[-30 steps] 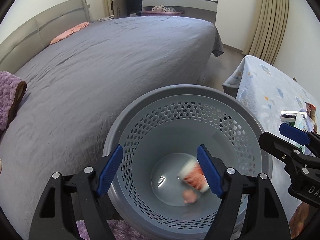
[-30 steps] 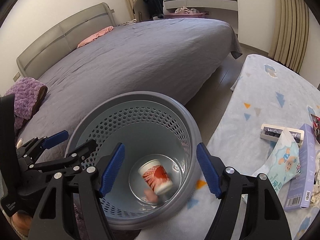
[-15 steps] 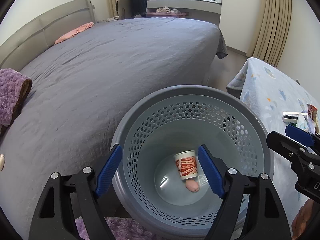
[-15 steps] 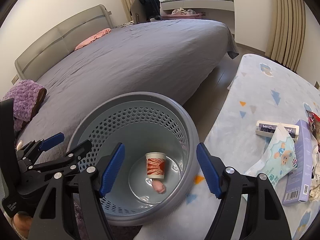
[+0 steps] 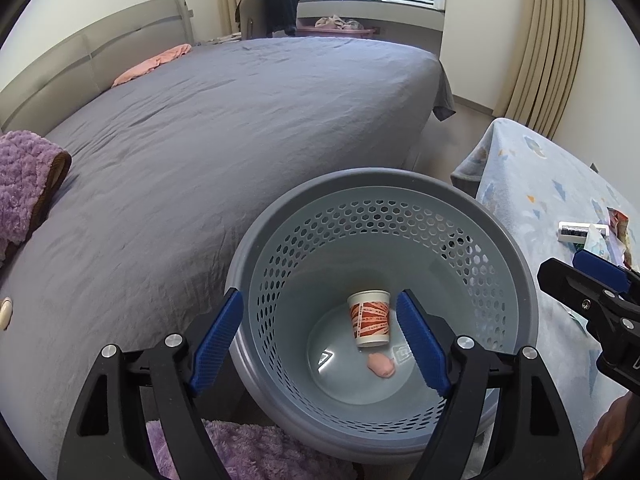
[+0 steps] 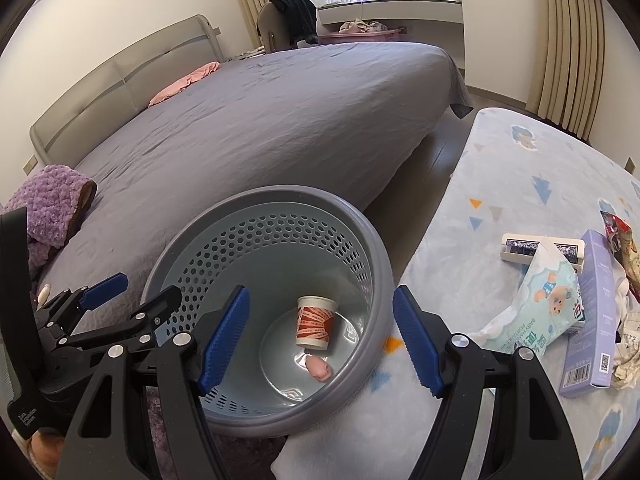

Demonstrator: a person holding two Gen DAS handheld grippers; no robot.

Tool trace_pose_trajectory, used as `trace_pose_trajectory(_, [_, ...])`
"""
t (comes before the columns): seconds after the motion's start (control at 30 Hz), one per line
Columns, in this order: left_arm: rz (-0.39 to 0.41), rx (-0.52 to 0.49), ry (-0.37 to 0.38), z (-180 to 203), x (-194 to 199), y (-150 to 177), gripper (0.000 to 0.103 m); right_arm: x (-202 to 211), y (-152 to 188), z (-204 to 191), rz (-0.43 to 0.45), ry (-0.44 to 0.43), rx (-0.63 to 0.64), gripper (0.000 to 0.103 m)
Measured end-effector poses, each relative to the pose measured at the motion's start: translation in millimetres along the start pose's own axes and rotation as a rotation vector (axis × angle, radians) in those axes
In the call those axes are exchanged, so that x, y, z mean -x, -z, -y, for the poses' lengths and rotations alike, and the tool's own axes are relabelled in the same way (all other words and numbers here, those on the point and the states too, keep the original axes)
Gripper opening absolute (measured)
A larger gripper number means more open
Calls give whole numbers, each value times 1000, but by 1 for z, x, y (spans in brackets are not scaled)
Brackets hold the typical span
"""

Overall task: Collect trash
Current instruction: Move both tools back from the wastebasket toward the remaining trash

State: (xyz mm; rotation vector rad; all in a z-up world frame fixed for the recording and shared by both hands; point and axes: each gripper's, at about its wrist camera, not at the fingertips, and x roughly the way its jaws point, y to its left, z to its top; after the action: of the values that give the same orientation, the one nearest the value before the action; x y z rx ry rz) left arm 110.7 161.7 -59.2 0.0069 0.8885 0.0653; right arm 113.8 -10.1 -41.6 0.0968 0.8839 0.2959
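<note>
I note the red packet (image 6: 624, 240) is cut off at the frame edge; print on the purple box (image 6: 592, 320) is unreadable.

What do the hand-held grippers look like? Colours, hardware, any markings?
Both match: the left hand-held gripper and right hand-held gripper have black angular plastic frames with triangular cut-outs, silver screw heads, and blue ribbed finger pads. The left one's body carries small white lettering, too small to read. No cables visible.

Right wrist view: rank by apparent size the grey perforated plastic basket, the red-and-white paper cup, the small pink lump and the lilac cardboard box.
1. Grey perforated plastic basket, clearly largest.
2. Lilac cardboard box.
3. Red-and-white paper cup.
4. Small pink lump, smallest.
The box lies nearer the camera than the cup down in the basket, so their true order is unsure.
</note>
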Motion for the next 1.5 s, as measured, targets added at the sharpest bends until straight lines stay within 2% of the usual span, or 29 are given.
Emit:
trace_pose_trajectory(0.3, [12, -9, -4, 2, 12, 2, 78, 12, 6, 2, 7, 1, -13, 71])
trace_pose_trajectory(0.6, [35, -14, 10, 12, 34, 6, 80, 40, 15, 8, 30, 23, -28, 71])
trace_pose_trajectory(0.73, [56, -30, 21, 21, 48, 10, 87, 57, 23, 16, 45, 37, -42, 71])
trace_pose_trajectory(0.87, [66, -56, 32, 34, 58, 13, 89, 75, 33, 25, 67, 54, -59, 76])
trace_pose_trajectory(1.17, [79, -120, 83, 74, 79, 22, 93, 111, 58, 62, 104, 105, -121, 77])
trace_pose_trajectory(1.5, [59, -203, 126, 133, 82, 32, 95, 145, 97, 128, 104, 193, -223, 78])
